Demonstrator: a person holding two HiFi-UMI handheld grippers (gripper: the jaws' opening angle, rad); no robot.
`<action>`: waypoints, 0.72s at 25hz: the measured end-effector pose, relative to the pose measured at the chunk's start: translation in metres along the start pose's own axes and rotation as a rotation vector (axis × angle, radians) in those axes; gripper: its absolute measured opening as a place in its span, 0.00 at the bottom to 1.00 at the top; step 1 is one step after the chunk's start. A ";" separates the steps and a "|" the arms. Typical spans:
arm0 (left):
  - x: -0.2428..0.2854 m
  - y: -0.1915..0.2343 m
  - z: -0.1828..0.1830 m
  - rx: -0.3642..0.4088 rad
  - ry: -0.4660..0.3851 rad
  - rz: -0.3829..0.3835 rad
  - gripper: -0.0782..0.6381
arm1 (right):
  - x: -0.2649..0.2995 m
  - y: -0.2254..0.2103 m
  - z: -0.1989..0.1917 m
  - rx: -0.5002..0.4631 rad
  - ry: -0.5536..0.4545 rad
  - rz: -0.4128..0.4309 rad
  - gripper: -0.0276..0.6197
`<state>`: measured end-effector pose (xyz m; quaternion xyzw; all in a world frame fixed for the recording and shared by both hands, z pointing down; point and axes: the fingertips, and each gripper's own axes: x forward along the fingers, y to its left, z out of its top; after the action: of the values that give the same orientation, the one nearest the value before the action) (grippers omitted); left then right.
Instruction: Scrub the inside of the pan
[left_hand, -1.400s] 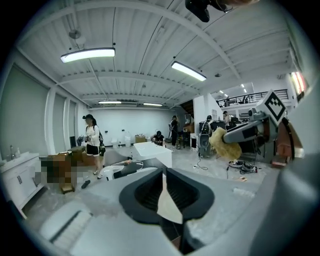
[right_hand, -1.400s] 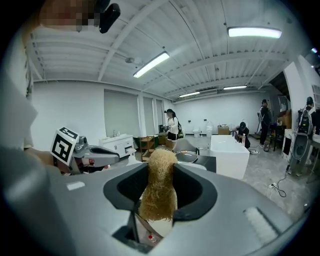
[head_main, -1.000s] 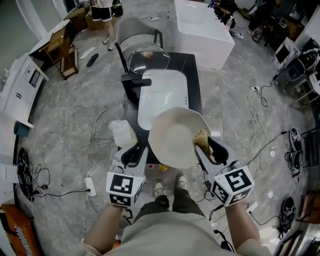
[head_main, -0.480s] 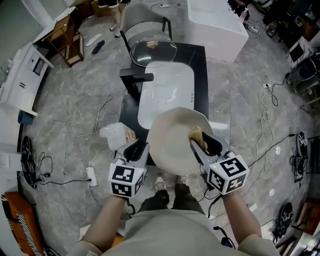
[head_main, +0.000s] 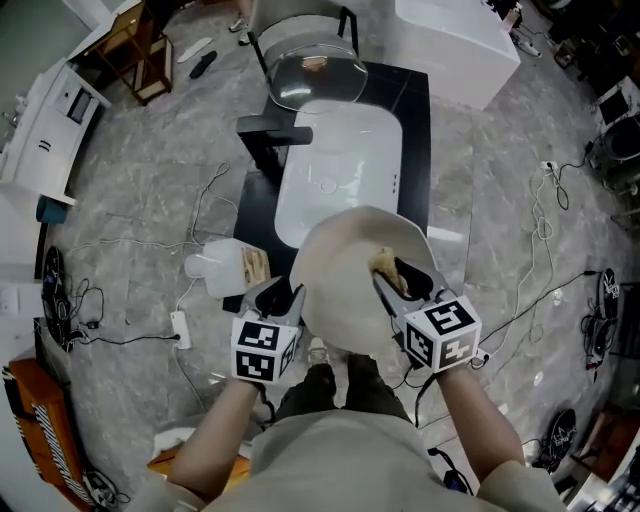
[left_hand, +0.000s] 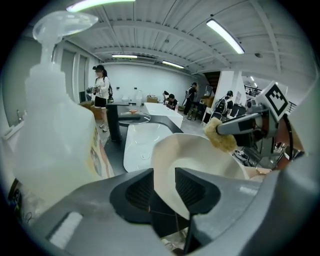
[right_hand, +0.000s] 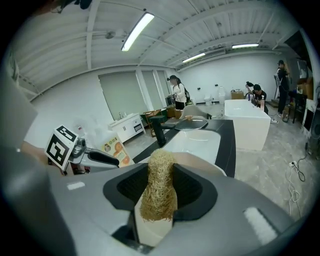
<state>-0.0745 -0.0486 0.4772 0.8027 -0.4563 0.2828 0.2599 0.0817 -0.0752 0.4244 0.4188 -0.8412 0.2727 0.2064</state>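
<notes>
A cream pan is tilted up over the near edge of the black counter. My left gripper is at its left rim. In the left gripper view the rim runs between the jaws, which are opening while still on it. My right gripper is shut on a tan fibrous scrubber, which rests on the inside of the pan at its right. The scrubber fills the gap between the right jaws, with the pan just behind it. It also shows as a scrubber above the pan's far rim.
A white sink is set in the black counter, with a black faucet and a glass lid behind it. A clear soap bottle stands left of my left gripper. Cables lie on the floor on both sides.
The right gripper has slid the scrubber a little leftward across the inside of the pan. The left gripper has stayed at the pan's left rim.
</notes>
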 end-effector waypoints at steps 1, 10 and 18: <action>0.004 0.001 -0.004 -0.013 0.010 -0.001 0.31 | 0.004 -0.001 -0.003 0.000 0.008 0.005 0.29; 0.028 0.006 -0.028 -0.099 0.069 0.015 0.35 | 0.029 -0.008 -0.024 -0.021 0.087 0.046 0.29; 0.043 0.005 -0.051 -0.212 0.123 -0.001 0.35 | 0.046 -0.006 -0.041 -0.088 0.168 0.102 0.29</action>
<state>-0.0716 -0.0415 0.5437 0.7520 -0.4666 0.2814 0.3709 0.0659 -0.0795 0.4837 0.3416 -0.8524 0.2797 0.2803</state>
